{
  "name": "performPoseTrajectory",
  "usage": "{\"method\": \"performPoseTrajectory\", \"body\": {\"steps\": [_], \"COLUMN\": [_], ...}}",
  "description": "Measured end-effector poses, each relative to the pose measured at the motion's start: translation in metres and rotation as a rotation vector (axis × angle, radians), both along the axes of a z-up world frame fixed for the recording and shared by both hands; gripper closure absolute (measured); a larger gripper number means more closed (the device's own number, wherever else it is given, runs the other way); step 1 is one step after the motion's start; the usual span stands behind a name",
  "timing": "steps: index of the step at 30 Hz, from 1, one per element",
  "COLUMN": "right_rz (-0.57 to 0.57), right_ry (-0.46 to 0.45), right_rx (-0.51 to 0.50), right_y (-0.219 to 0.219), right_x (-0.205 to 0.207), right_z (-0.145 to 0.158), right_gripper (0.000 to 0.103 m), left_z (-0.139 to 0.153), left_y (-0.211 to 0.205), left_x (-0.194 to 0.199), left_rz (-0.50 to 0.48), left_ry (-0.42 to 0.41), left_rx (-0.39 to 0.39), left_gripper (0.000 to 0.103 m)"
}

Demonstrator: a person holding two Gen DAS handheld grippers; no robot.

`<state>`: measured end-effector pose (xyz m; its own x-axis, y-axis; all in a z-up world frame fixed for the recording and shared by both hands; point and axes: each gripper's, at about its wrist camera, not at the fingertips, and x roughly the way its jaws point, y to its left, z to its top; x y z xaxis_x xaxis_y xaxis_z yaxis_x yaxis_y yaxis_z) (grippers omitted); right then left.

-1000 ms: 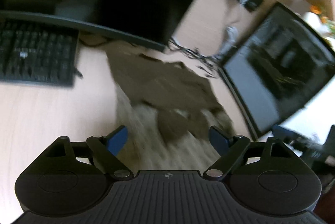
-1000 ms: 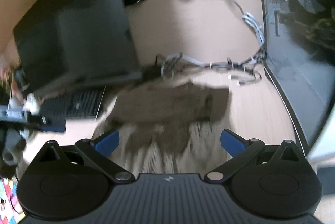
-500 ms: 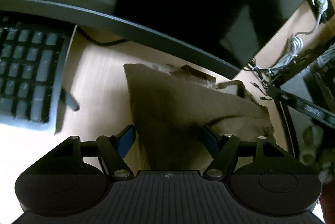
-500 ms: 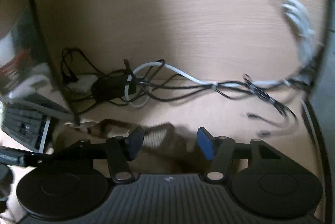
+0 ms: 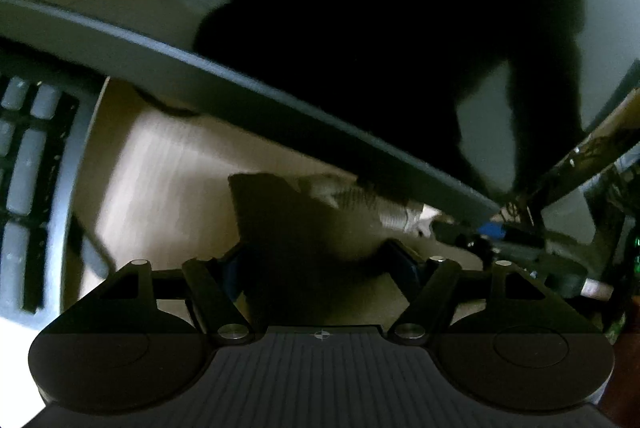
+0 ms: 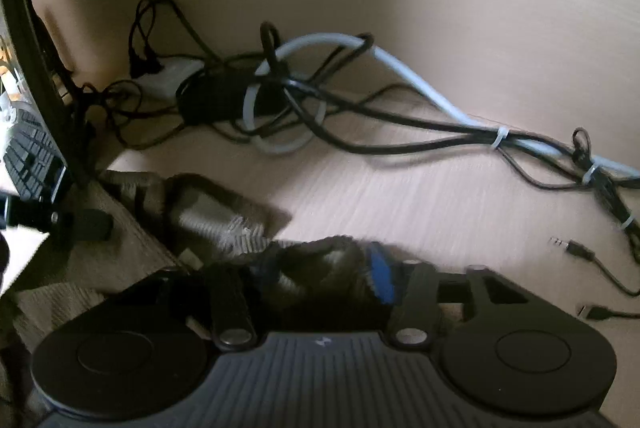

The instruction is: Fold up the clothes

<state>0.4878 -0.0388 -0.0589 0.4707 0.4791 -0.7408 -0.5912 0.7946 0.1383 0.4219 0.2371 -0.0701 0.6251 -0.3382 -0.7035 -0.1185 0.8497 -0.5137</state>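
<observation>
**Both tongs at the garment's far edge**

Your right tongs (image 6: pixel 320 276) were closing with a bunched fold of the brown garment (image 6: pixel 208 212) between the pads, seemingly pinched already, though blur hid the contact. Your left tongs (image 5: pixel 320 264) were closing too, still apart, straddling the cloth's dark corner. The garment lay on the tabletop (image 6: pixel 420 196), running back toward you from both tongs, beneath the monitor (image 5: pixel 280 116) and short of the cables (image 6: pixel 280 96).

A: What does the garment (image 6: pixel 208 216) look like?
B: Brown ribbed knit, rumpled, lying on the counter (image 6: pixel 400 196).
A: Where?
B: At seven o'clock in the right wrist view, one bunched edge raised at six o'clock.
</observation>
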Motion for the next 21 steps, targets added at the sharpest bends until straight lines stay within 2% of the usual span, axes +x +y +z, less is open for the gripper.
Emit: {"method": "performPoseTrajectory", "body": {"steps": [1, 3, 7, 14, 19, 21], "right_rz": [0.002, 0.013, 0.031, 0.004, -0.001, -0.001], "right_ry": [0.007, -0.023, -0.082, -0.122, -0.109, -0.092], "right_rx": [0.002, 0.007, 0.051, 0.116, 0.115, 0.105], "right_y": [0.001, 0.000, -0.010, -0.043, -0.052, -0.055], "right_x": [-0.001, -0.011, -0.046, -0.122, -0.177, -0.198], "right_z": [0.001, 0.009, 0.038, 0.081, 0.090, 0.087], "right_gripper": [0.095, 0.097, 0.098, 0.098, 0.098, 0.098], "left_z": [0.000, 0.000, 0.019, 0.065, 0.088, 0.088], "left_y": [-0.002, -0.007, -0.015, -0.022, -0.014, -0.017], "left_x": [0.001, 0.000, -0.013, -0.069, -0.123, -0.142], "left_rz": [-0.009, -0.037, -0.105, -0.184, -0.246, -0.270], "left_ry": [-0.003, -0.011, -0.072, -0.154, -0.197, -0.196], "left_rx": [0.003, 0.029, 0.074, 0.106, 0.100, 0.105], "left_gripper": [0.056, 0.088, 0.092, 0.094, 0.095, 0.095]}}
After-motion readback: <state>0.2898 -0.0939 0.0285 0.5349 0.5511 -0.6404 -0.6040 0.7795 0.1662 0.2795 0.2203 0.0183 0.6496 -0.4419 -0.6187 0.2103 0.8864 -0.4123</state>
